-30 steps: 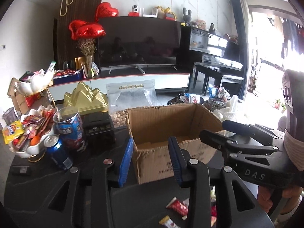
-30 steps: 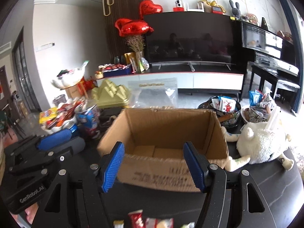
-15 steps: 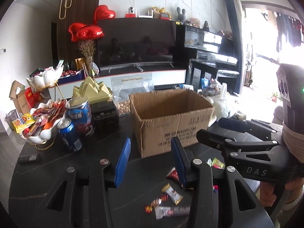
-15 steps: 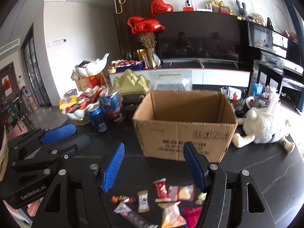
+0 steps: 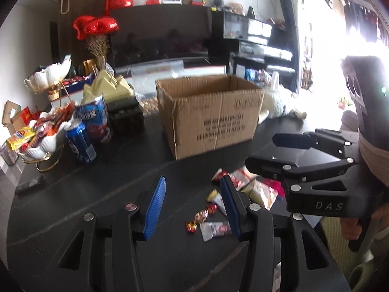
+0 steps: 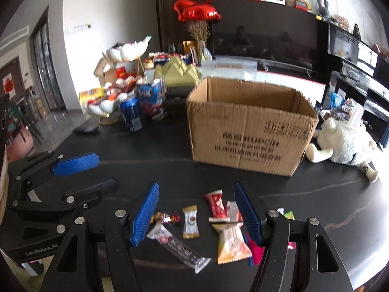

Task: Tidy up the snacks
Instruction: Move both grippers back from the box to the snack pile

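Left gripper (image 5: 192, 206) apart, nothing between pads. Right gripper (image 6: 197, 215) apart, empty, above snacks (image 6: 218, 221). Snacks scattered on bench (image 6: 316, 194) near front edge. Box (image 6: 250, 131) behind, mid-bench, open top.

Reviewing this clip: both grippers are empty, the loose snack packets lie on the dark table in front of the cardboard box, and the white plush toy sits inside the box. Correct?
Not quite. The white plush toy is not inside the cardboard box; it lies on the dark table beside the box, as the right wrist view shows. The rest holds: the snack packets lie in front of the box, and the left gripper and right gripper are empty.
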